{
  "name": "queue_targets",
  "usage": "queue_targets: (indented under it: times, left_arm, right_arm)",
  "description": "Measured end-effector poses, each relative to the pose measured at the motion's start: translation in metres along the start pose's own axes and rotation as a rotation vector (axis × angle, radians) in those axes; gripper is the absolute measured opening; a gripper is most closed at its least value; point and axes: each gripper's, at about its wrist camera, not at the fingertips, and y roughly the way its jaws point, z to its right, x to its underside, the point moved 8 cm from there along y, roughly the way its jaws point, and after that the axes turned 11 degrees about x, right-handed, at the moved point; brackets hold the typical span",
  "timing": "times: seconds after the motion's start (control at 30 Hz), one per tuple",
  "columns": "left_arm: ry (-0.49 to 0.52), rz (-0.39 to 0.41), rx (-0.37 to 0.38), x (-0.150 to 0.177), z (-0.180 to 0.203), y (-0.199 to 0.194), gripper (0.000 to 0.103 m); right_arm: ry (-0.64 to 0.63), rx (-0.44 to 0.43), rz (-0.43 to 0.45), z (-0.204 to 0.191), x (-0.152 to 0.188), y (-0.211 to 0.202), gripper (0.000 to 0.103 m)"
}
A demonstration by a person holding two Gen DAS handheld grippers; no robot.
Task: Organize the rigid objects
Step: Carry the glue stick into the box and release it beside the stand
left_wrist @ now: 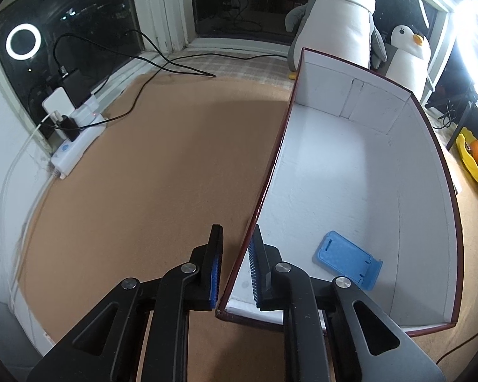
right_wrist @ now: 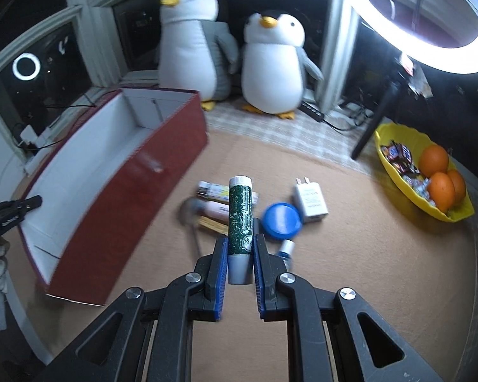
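Observation:
A red box (left_wrist: 350, 95) with a white inside stands on the tan carpet, and a blue phone stand (left_wrist: 349, 259) lies on its floor. My left gripper (left_wrist: 237, 232) straddles the box's left wall near the front corner, shut on it. In the right wrist view the red box (right_wrist: 137, 172) is at the left. My right gripper (right_wrist: 239, 242) hangs above the carpet, shut on a green lip balm tube (right_wrist: 239, 216) that stands upright between its pads. Beneath it lie a white charger plug (right_wrist: 310, 202), a blue round lid (right_wrist: 282, 221), a small blue bottle (right_wrist: 286, 250) and a pink tube (right_wrist: 215, 208).
Two penguin plush toys (right_wrist: 271, 63) sit behind the box by the window. A yellow bowl (right_wrist: 395, 175) with oranges and sweets is at the right, under a ring light (right_wrist: 430, 31). A white power strip (left_wrist: 76, 146) with cables lies at the left wall.

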Motion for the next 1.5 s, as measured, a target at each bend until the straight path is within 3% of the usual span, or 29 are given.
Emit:
queue_targets:
  times: [0.37,0.7,1.13,1.27,1.5]
  left_arm:
    - [-0.007,0.013,0.019,0.002,-0.001,-0.003,0.013]
    - [-0.011,0.018,0.03,0.003,0.0,-0.003,0.013]
    - [-0.015,0.019,0.034,0.003,-0.001,-0.003,0.013]
    - [-0.013,0.018,0.033,0.003,-0.002,-0.003,0.013]
    - [-0.015,0.019,0.032,0.002,-0.001,-0.003,0.013]
  right_arm:
    - [-0.105,-0.115,0.061,-0.097,-0.036,-0.019,0.014]
    - [-0.163,-0.162,0.019,-0.16,-0.051,0.004,0.014]
    - [-0.211,-0.157,-0.004,-0.188,-0.053,0.025,0.015]
    - [-0.206,-0.156,0.028,-0.186,-0.055,0.019,0.038]
    - [-0.169,-0.163,0.047,-0.172,-0.058,0.008,0.042]
